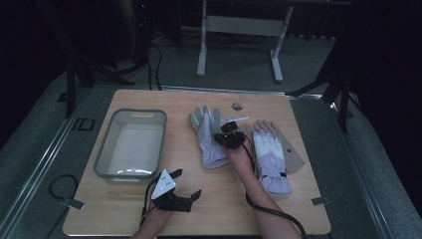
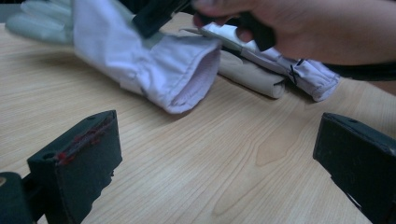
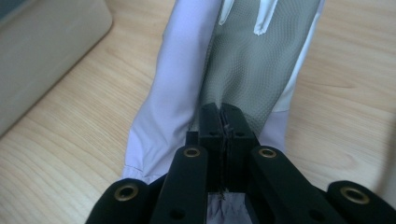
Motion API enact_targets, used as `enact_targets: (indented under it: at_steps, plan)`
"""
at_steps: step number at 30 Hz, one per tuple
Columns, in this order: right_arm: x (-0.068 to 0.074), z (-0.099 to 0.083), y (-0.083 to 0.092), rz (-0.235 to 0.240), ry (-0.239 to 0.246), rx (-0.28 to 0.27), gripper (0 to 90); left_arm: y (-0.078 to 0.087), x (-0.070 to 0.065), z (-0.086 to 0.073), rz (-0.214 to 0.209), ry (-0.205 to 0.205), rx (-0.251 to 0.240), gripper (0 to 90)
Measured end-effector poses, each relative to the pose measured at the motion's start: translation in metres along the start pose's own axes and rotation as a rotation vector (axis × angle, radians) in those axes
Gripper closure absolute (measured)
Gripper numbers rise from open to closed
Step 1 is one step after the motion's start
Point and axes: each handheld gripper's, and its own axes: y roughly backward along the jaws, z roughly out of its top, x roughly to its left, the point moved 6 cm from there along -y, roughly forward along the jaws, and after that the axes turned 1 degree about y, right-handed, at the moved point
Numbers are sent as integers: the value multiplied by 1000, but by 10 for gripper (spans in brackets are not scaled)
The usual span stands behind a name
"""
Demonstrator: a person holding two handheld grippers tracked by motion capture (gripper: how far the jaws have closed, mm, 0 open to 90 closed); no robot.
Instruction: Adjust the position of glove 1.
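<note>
A lavender and grey glove (image 1: 209,144) lies on the wooden table, fingers pointing away from me. My right gripper (image 1: 226,135) sits over its right edge. In the right gripper view its jaws (image 3: 223,119) are pressed together with a fold of the glove (image 3: 252,60) pinched between them. A second lavender and white glove (image 1: 268,154) lies just to the right, partly on top of a tan one (image 1: 294,158). My left gripper (image 1: 188,183) rests near the front edge with its jaws wide apart (image 2: 219,135) and nothing between them. Ahead of it is the first glove's open cuff (image 2: 187,79).
A grey plastic bin (image 1: 107,149) stands on the left half of the table, seemingly with nothing in it; its corner (image 3: 42,46) shows in the right gripper view. A small dark object (image 1: 237,106) lies near the far edge. Bare wood runs along the front.
</note>
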Motion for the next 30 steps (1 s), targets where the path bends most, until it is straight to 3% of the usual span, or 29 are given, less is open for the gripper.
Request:
enact_targets:
  at_steps: [3, 6, 7, 16, 21, 30]
  plan:
    - [2, 0, 17, -11, -53, -33, 884, 0, 0, 0, 1, 3, 0, 10]
    - [3, 0, 23, -14, -64, -42, 884, 0, 0, 0, 1, 0, -2, 10]
    - [4, -3, 36, -23, -101, -57, 883, 0, 0, 0, 1, -1, -1, 10]
    - [6, -22, 67, -38, -150, -85, 882, 0, 0, 0, 1, 2, 0, 10]
    - [11, -35, 66, -8, -190, -92, 881, 0, 1, 0, 2, 7, 0, 10]
    - [-2, -48, 42, -56, -215, -60, 881, 0, 0, 0, 0, -1, 2, 10]
